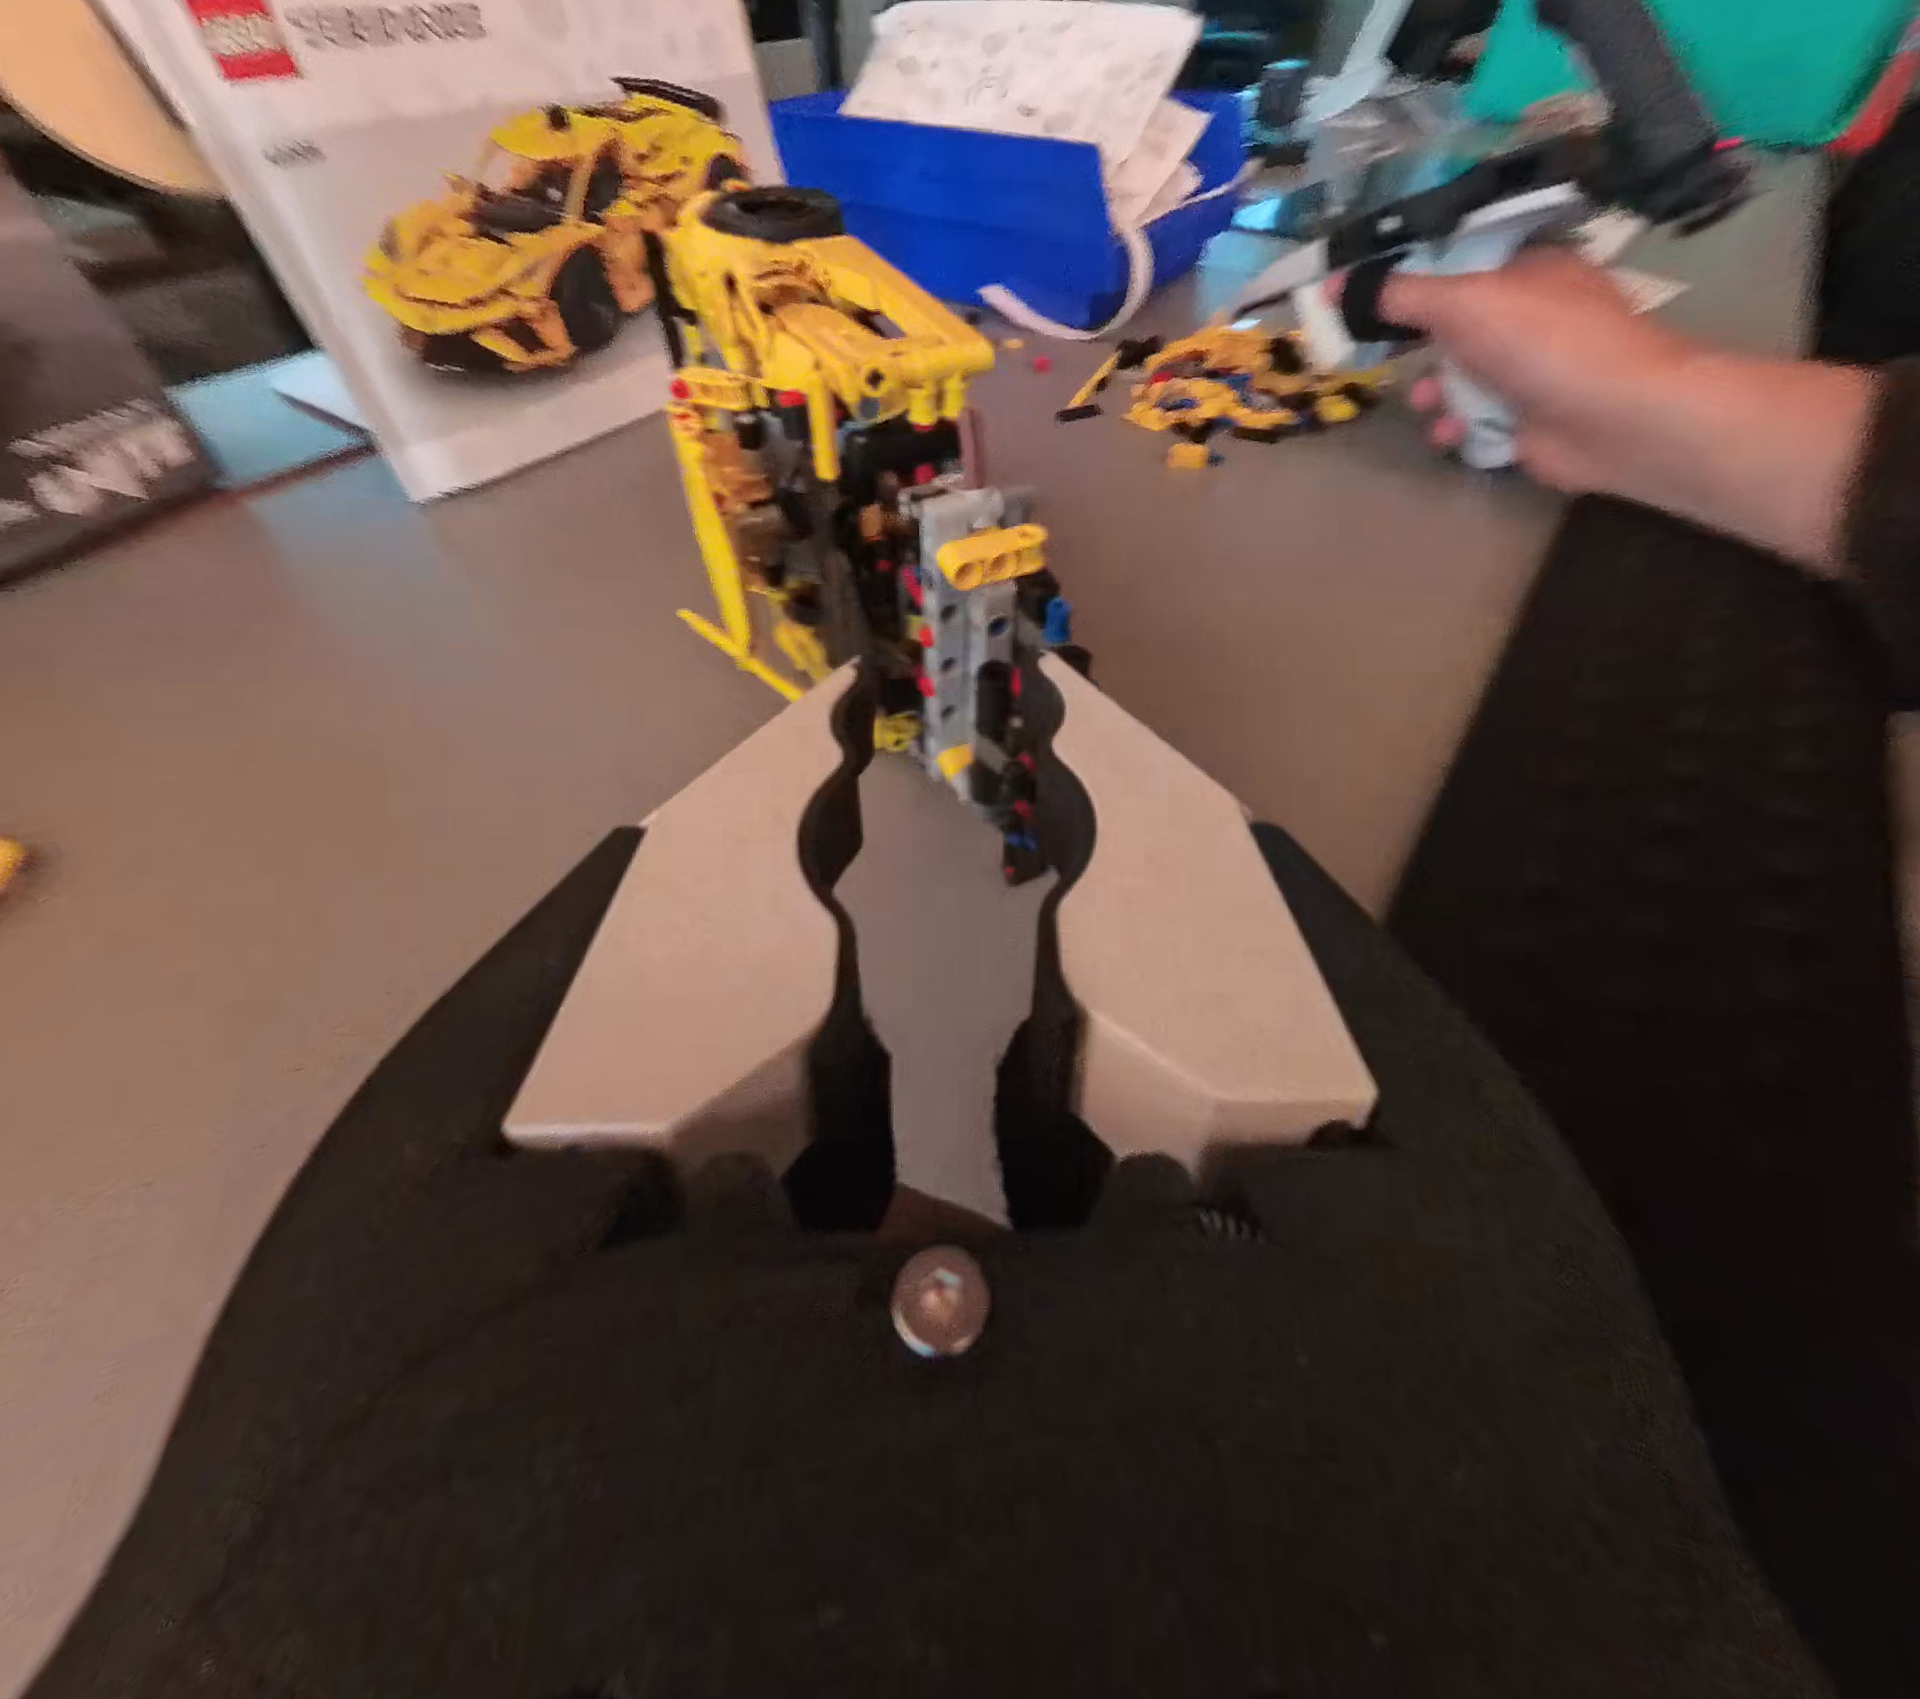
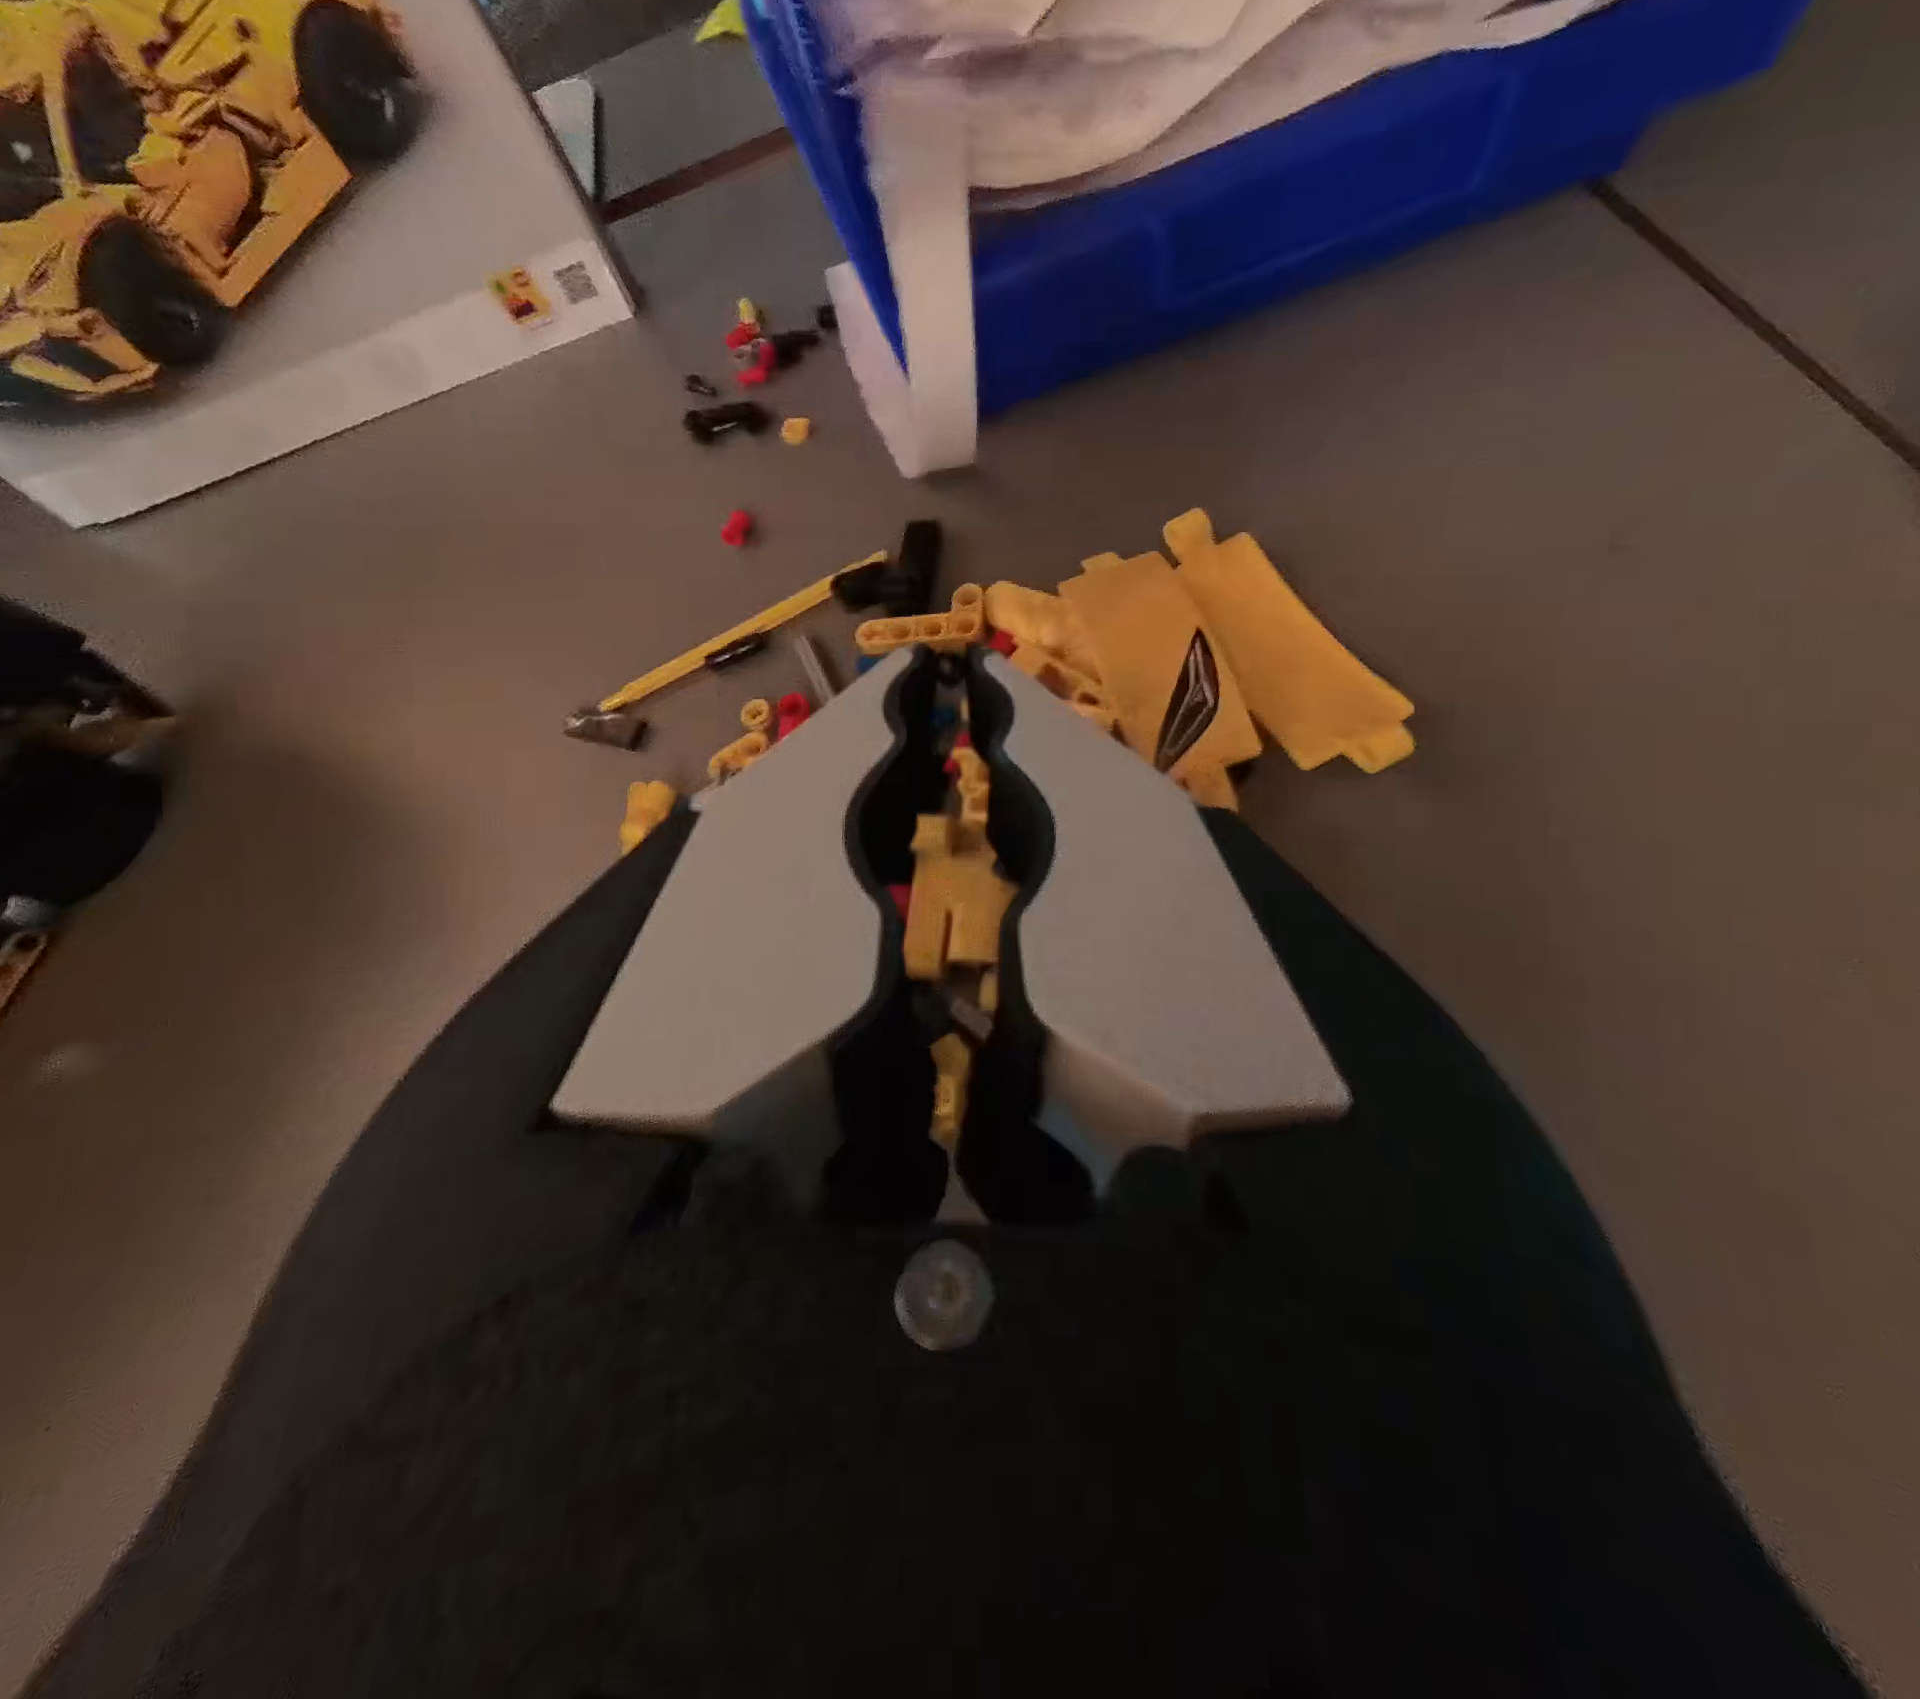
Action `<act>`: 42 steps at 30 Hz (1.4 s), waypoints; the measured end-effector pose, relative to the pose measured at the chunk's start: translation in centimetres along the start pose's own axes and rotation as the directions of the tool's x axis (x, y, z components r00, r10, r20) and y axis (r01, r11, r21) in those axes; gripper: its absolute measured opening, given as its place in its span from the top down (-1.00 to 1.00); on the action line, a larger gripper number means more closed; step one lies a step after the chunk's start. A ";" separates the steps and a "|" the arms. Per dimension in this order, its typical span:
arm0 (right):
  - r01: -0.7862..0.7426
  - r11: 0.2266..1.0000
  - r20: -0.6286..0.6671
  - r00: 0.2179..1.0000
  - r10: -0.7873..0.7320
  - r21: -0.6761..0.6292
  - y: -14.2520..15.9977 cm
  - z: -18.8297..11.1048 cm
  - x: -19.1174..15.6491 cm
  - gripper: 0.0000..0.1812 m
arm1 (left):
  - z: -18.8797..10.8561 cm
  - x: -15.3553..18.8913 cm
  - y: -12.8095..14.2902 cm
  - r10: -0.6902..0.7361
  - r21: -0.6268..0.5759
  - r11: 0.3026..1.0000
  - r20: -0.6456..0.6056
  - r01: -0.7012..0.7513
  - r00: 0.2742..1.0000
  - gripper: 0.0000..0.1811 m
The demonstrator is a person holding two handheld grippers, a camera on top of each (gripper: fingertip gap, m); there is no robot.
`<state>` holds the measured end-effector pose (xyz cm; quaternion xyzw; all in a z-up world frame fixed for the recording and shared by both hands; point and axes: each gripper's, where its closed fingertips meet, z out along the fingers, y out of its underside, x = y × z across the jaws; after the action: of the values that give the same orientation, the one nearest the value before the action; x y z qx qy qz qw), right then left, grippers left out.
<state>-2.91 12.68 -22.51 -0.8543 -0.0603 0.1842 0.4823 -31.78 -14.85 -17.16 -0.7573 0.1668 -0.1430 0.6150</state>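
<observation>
My left gripper [image 1: 951, 683] is shut on a half-built yellow brick car model [image 1: 821, 361]. It clamps the model's grey beam end [image 1: 966, 652] and holds it upright above the grey table [image 1: 312, 714]. My right gripper [image 2: 943, 662] hangs low over a pile of loose yellow, black and red pieces [image 2: 1226, 673]. Its jaws are nearly together, with pieces showing through the narrow gap. I cannot tell whether a piece is pinched. In the left wrist view a person's hand [image 1: 1579, 382] holds that gripper over the same pile [image 1: 1236, 392].
A blue bin [image 2: 1351, 195] stuffed with paper bags stands behind the pile and also shows in the left wrist view [image 1: 997, 195]. The set's white box [image 1: 468, 143] leans at the back left. Small loose pieces [image 2: 748, 361] lie between box and bin. A dark surface [image 1: 1662, 922] is at right. Some 40 cm of space lies between my two pairs of fingers.
</observation>
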 end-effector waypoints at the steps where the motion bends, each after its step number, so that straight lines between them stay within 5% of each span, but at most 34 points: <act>1: -0.004 1.000 0.005 1.000 0.004 0.007 -0.2 0.1 0.0 0.89 | 0.0 0.3 0.1 -0.014 -0.004 1.000 -0.029 0.014 0.999 0.70; 6: 0.096 0.980 0.096 0.989 -0.114 0.175 -2.1 -2.2 -3.4 0.61 | -0.3 1.4 -0.2 0.038 0.024 0.999 -0.072 -0.036 0.997 0.70; 9: 0.177 0.922 0.290 0.914 -0.284 0.345 -3.0 -5.3 -9.8 0.60 | -0.2 2.3 0.0 0.096 0.016 0.995 -0.100 -0.095 0.990 0.70; 11: 0.222 0.882 0.458 0.787 -0.414 0.416 -1.4 -7.7 -15.5 0.66 | 0.0 2.7 0.4 0.135 -0.006 0.991 -0.104 -0.137 0.985 0.69; 14: 0.213 0.874 0.740 0.466 -0.484 0.438 3.4 -12.3 -24.7 0.63 | 0.6 2.8 1.6 0.213 -0.069 0.973 -0.070 -0.218 0.974 0.68; 19: 0.361 0.723 0.772 0.014 -0.635 0.588 9.2 -17.4 -32.7 0.72 | 0.4 1.7 1.7 0.305 -0.101 0.948 0.006 -0.303 0.952 0.85; 25: 0.665 0.230 0.605 -0.410 -0.683 0.710 9.4 -17.3 -35.9 0.83 | -0.2 0.1 1.7 0.229 -0.093 0.969 0.002 -0.227 0.974 0.90; 30: 0.711 -0.230 0.566 -0.680 -0.466 0.664 11.7 -14.0 -35.4 0.75 | -0.2 -0.3 1.7 0.262 -0.092 0.961 0.014 -0.260 0.965 0.91; 35: 0.631 -0.366 0.504 -0.771 -0.389 0.684 12.2 -12.7 -35.9 0.84 | -0.2 -0.3 1.7 0.238 -0.089 0.967 0.001 -0.237 0.971 0.90; 40: 0.648 -0.372 0.548 -0.761 -0.347 0.665 12.6 -12.3 -35.9 0.96 | -0.2 -0.3 1.7 0.234 -0.089 0.968 0.000 -0.233 0.972 0.90; 42: 0.665 -0.372 0.572 -0.747 -0.338 0.648 12.7 -12.3 -35.8 0.96 | -0.4 -1.4 1.0 0.208 -0.072 0.976 0.063 -0.204 0.976 0.67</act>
<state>-32.34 -13.95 -18.31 -0.2140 -0.9678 0.0550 0.1210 -33.26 -14.84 -18.05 -0.7599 0.2274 -0.0462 0.6072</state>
